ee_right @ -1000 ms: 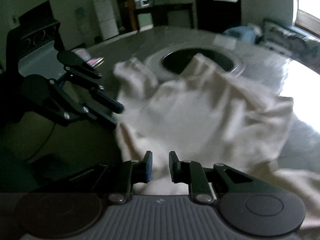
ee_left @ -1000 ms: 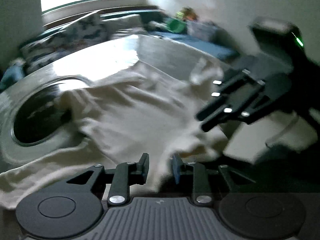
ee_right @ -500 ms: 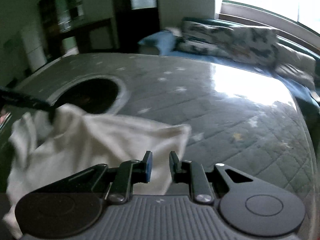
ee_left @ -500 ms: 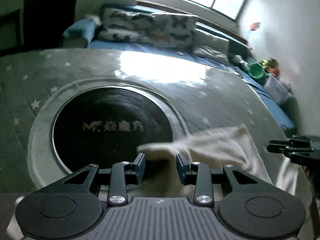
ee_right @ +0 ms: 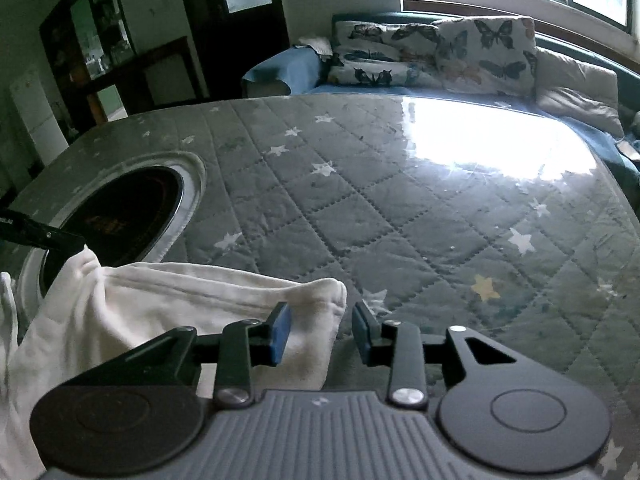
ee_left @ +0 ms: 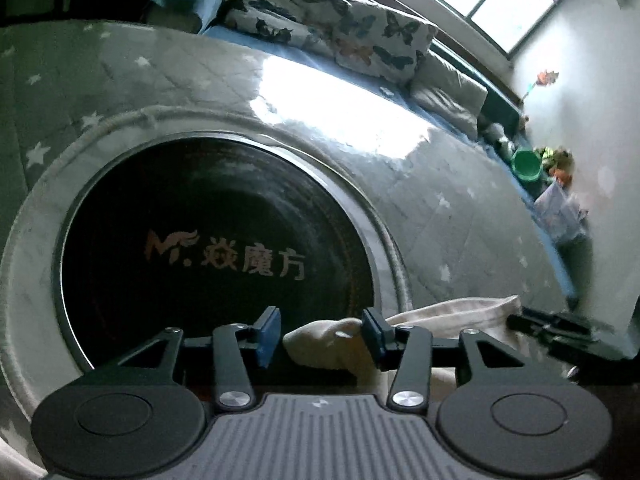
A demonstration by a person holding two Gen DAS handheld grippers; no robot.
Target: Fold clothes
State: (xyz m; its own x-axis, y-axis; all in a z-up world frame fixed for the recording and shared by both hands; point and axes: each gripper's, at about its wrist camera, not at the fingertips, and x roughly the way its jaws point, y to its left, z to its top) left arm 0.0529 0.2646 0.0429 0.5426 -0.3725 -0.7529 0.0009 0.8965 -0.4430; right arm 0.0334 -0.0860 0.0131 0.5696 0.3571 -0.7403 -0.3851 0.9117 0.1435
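Note:
A cream-white garment [ee_right: 168, 304] lies on the grey star-quilted table cover [ee_right: 400, 208] at the lower left of the right wrist view. My right gripper [ee_right: 320, 326] is open, with a corner of the garment lying between its jaws. In the left wrist view, my left gripper [ee_left: 320, 334] is open too, with another corner of the garment [ee_left: 328, 340] lying between its jaws, over the dark round inset. The right gripper's tip [ee_left: 556, 326] shows at the right of the left wrist view. The left gripper's tip [ee_right: 40, 236] shows at the left of the right wrist view.
A dark round inset with a logo [ee_left: 216, 256] is set in the table, also seen in the right wrist view [ee_right: 124, 216]. A blue sofa with butterfly cushions [ee_right: 436, 56] runs behind the table under a window. A green bowl and toys [ee_left: 528, 166] sit at the far right.
Both grippers swung the garment across the table and lowered it. Both jaws have opened wider around the corners they held. The cloth now lies still.

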